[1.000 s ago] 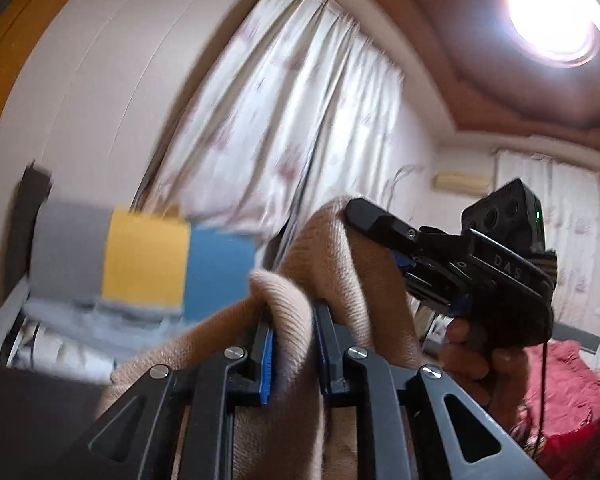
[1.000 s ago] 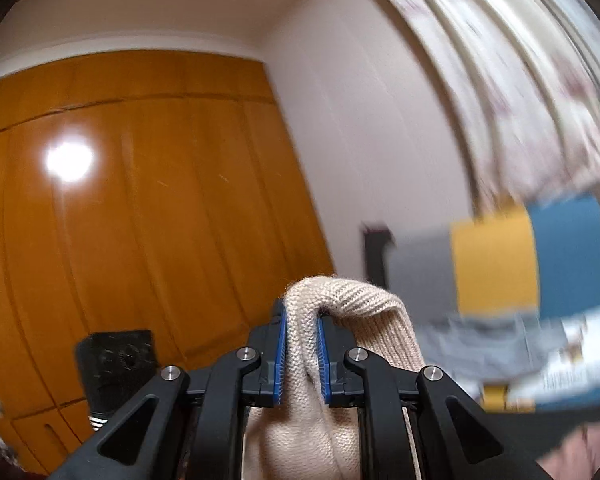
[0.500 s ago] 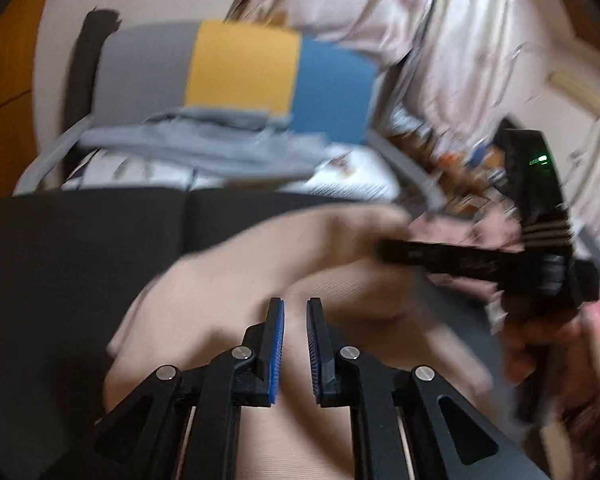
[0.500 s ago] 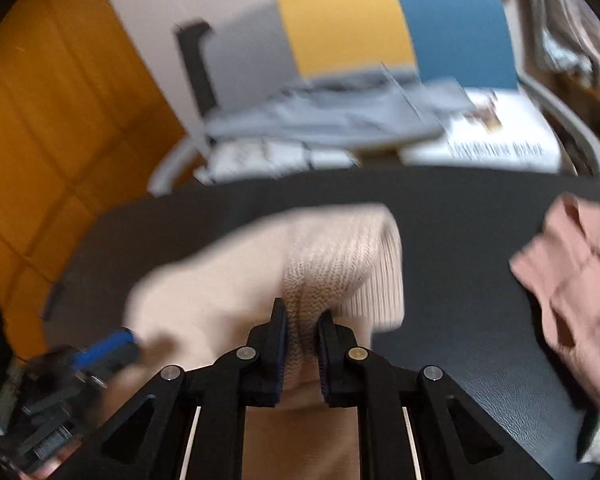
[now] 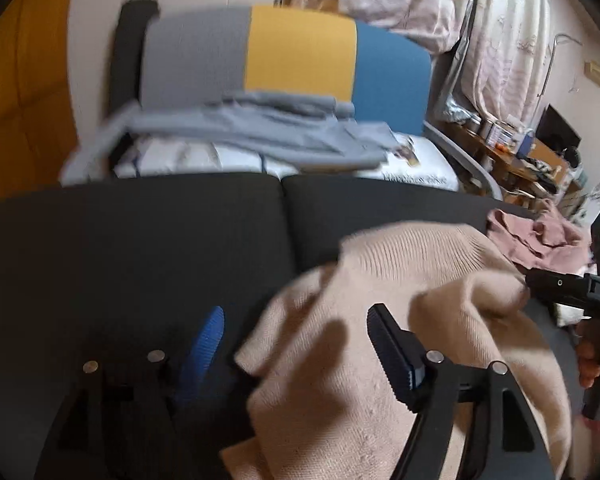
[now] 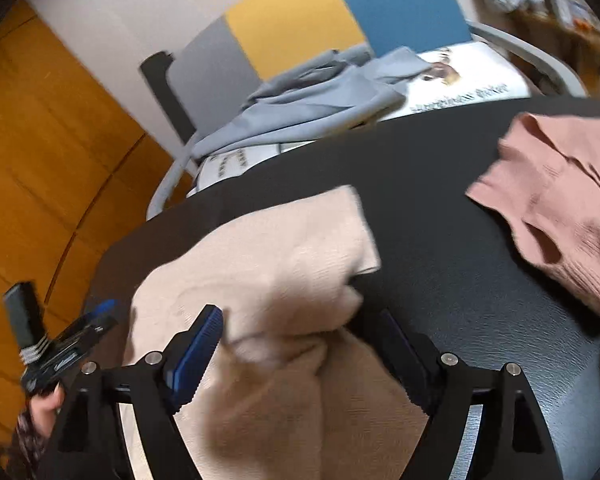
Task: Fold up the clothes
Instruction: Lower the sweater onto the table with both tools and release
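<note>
A beige knit sweater (image 5: 399, 280) lies rumpled on the black table (image 5: 140, 248). My left gripper (image 5: 300, 344) hovers just over its left edge with its jaws opening wide; cloth lies loose between them and the pads do not press on it. My right gripper (image 6: 300, 344) stands over the same beige sweater (image 6: 280, 256), jaws also opening, a fold of knit lying free between the fingers. Each gripper shows in the other's view: the right gripper (image 5: 571, 292) at the right edge, the left gripper (image 6: 60, 344) at the lower left, both held by hands.
A crumpled pink garment (image 6: 559, 208) lies on the table's right side. Behind the table stands a chair with a grey, yellow and blue back (image 5: 300, 56), carrying a grey-blue garment (image 5: 260, 132) on a white cushion. Orange wooden panels (image 6: 40, 140) are on the left.
Both grippers dropped from up in the air to the table, carrying the beige sweater down. Both have let go of it, and their jaws now stand wide apart.
</note>
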